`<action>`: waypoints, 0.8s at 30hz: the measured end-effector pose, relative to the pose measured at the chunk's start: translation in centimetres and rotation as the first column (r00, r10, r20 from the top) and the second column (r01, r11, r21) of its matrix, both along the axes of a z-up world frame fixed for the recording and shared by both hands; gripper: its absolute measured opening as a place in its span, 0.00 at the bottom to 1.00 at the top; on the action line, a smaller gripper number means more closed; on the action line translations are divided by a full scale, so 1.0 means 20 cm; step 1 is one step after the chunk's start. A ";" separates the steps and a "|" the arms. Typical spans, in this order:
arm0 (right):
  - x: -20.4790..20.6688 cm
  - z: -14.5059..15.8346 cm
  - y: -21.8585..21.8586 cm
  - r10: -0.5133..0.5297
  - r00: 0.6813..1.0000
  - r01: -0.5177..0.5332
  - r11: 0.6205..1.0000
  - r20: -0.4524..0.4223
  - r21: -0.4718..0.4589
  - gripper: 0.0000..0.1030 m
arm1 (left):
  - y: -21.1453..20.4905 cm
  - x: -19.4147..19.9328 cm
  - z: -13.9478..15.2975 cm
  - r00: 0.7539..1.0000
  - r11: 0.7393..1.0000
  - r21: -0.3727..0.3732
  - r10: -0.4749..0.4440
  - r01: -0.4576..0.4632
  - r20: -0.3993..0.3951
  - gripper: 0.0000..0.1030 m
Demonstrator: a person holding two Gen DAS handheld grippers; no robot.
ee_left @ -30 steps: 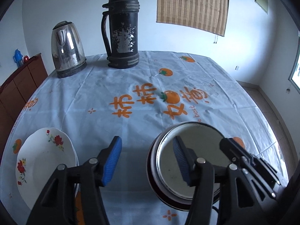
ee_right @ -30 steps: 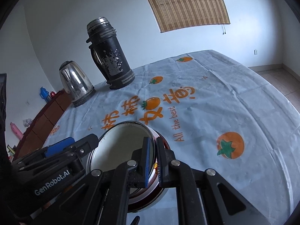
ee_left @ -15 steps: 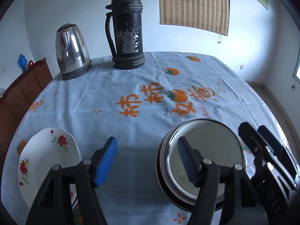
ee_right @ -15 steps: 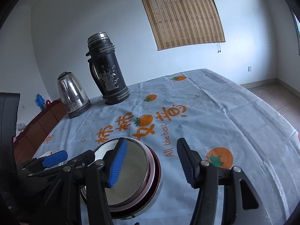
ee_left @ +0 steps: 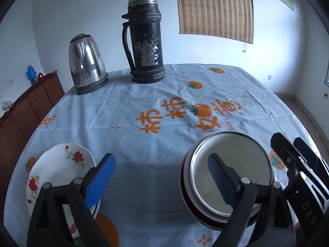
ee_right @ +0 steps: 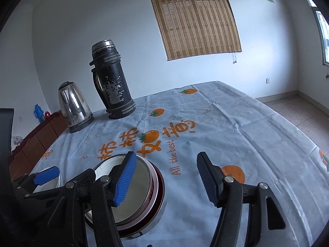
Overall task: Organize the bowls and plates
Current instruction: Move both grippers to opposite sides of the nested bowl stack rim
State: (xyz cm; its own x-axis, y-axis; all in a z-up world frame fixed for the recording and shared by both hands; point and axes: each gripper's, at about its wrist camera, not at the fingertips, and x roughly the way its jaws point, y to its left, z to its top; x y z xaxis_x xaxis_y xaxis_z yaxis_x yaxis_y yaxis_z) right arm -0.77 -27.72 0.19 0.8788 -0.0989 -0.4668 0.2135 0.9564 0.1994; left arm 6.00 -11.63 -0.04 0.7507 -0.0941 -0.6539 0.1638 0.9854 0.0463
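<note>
A stack of nested bowls (ee_left: 236, 154), steel-rimmed, pale inside and dark red outside, stands on the tablecloth at the near right. My left gripper (ee_left: 160, 181) hangs over the stack's left rim with its jaws opening; one blue pad is above the bowl's inside, the other is outside, and neither presses on it. In the right wrist view the bowls (ee_right: 144, 185) lie under my right gripper (ee_right: 166, 179), whose jaws are also opening across the right rim without gripping. A white plate with red flowers (ee_left: 59, 164) lies at the near left.
A steel kettle (ee_left: 86, 70) and a tall black flask (ee_left: 146, 41) stand at the far side of the table. A wooden cabinet (ee_left: 26, 111) runs along the left wall. The blue cloth with orange print (ee_left: 164, 103) covers the table between them.
My right gripper, shut at the bowl's rim a second ago, has let go and spread. The left jaws have widened. Both views have tipped up slightly; the bowls have stayed put.
</note>
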 end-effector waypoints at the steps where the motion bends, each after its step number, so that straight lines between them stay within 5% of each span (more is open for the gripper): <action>1: -0.01 0.00 0.00 -0.006 1.000 0.006 1.000 0.004 -0.004 0.68 | 0.00 0.00 0.00 1.000 1.000 -0.004 -0.002 0.002 0.002 0.93; 24: -0.06 0.04 -0.04 -0.023 0.999 0.024 0.999 0.038 -0.029 0.71 | -0.01 -0.03 -0.01 0.998 0.997 -0.040 -0.060 0.060 -0.002 0.94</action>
State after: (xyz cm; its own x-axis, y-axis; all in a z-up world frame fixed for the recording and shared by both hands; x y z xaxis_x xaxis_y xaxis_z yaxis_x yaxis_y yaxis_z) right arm -2.03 -28.45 1.05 0.8929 -0.1327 -0.4302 0.2287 0.9568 0.1796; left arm 5.38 -11.92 -0.26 0.7409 -0.1648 -0.6510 0.2226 0.9749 0.0065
